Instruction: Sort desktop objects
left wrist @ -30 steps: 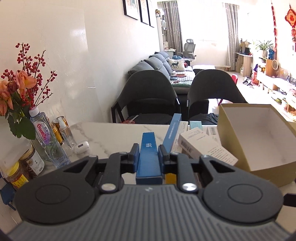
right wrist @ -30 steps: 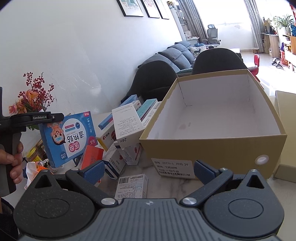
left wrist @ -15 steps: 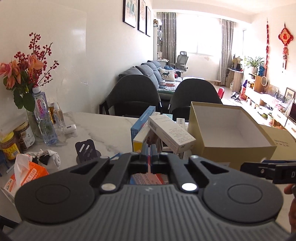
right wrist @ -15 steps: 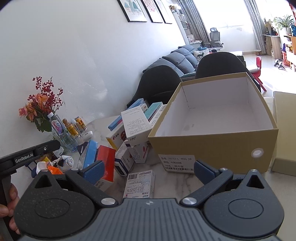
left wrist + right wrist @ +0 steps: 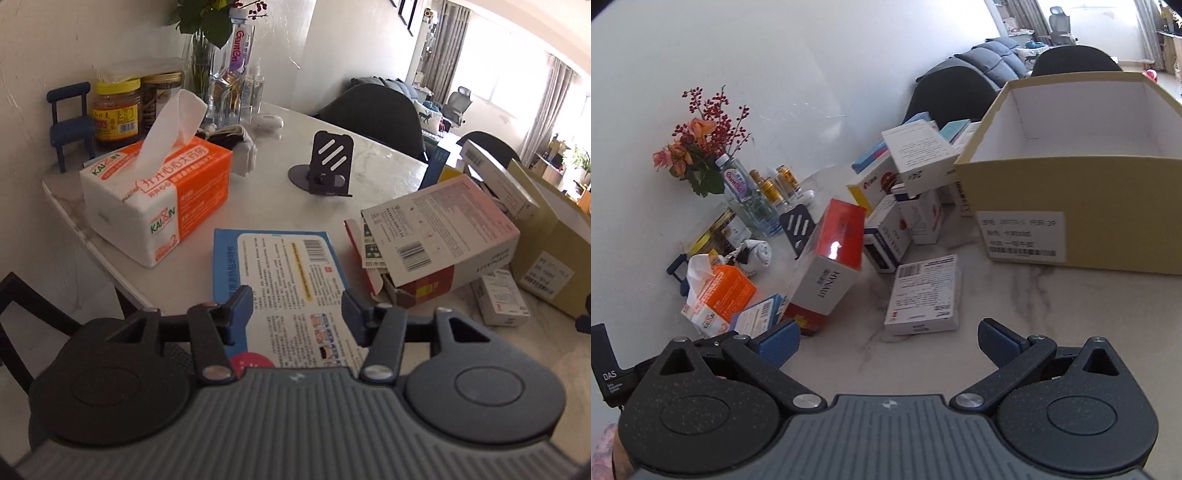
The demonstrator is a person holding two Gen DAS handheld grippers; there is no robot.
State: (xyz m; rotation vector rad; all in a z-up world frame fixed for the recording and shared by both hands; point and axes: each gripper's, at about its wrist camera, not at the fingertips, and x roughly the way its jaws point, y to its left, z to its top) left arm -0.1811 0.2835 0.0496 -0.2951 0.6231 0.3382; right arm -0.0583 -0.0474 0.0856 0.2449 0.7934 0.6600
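Left claw (image 5: 297, 312) released, jaws spread wide, nothing between them; blue box (image 5: 280, 266) lies flat on the desk (image 5: 258, 199) right under it, label side up, next to the tissue pack (image 5: 155, 199). Right claw (image 5: 888, 339) also released and empty, hovering above a small white box (image 5: 925, 295) lying flat on the desk.

Progress, judging by layout: carton (image 5: 1071, 206) looks empty as far as its visible inside shows, near floor hidden by the front wall. Pile of boxes (image 5: 905, 192) sits jumbled against the carton's left side, red-and-white box (image 5: 831, 262) leaning at the near end of it. So most sorting looks open: blue box, white box and the whole pile are all outside the carton. Can't tell whether the carton is the target or where the blue box is meant to end up.
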